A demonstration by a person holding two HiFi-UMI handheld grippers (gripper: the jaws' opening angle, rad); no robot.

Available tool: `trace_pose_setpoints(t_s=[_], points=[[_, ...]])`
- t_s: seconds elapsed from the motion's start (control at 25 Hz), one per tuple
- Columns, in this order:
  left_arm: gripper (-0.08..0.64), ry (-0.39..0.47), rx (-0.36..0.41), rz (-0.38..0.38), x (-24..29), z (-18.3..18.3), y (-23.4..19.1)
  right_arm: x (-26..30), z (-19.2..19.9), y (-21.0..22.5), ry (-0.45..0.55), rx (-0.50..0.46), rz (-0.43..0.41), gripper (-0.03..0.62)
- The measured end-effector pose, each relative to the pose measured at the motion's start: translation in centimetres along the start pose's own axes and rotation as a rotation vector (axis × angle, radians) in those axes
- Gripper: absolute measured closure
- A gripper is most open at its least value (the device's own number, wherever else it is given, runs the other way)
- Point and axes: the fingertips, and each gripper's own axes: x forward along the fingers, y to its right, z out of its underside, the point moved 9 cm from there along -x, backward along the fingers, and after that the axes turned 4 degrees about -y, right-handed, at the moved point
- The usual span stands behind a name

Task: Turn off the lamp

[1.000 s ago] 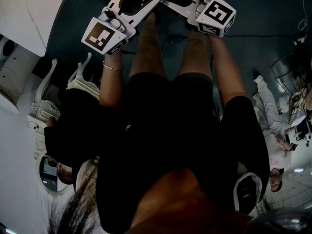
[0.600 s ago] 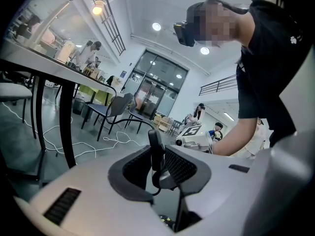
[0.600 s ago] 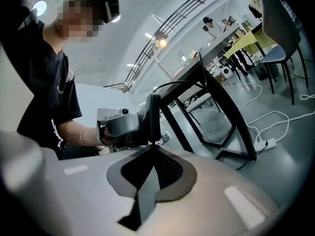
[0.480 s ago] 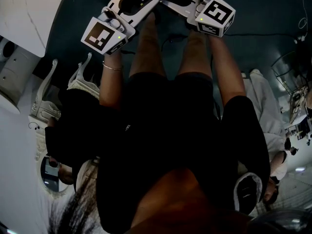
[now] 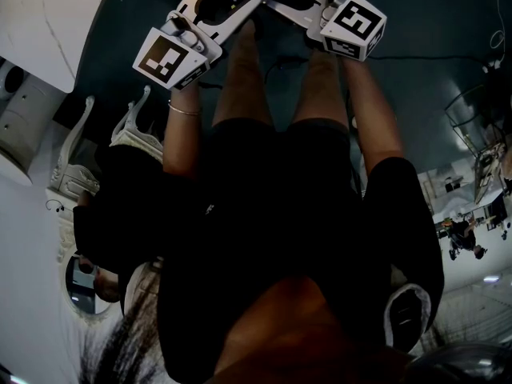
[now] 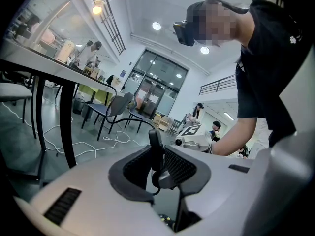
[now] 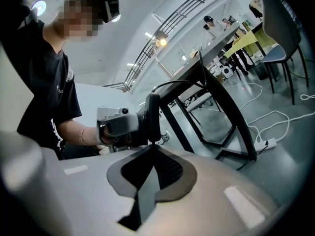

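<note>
Jaws of my left gripper (image 6: 155,140) and right gripper (image 7: 152,113) clenched, empty; desk lamp (image 6: 98,7) well beyond them lit, nothing done yet

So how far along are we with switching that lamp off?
Done: nothing; the lamp glows above the table. In hand: nothing; left claw and right claw are shut, empty, held low before the person's legs. Left: reach the lamp, find its switch (not visible here) and turn it off.
</note>
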Motion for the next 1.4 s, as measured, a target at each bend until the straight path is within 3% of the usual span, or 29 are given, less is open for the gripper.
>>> trace_pose_setpoints(t_s=[1.4], points=[[0.477,-0.007,-0.012,-0.013,0.07,0.02,-0.18,0.29,0.36,0.17,-0.012,0.007,-0.001,0.588]])
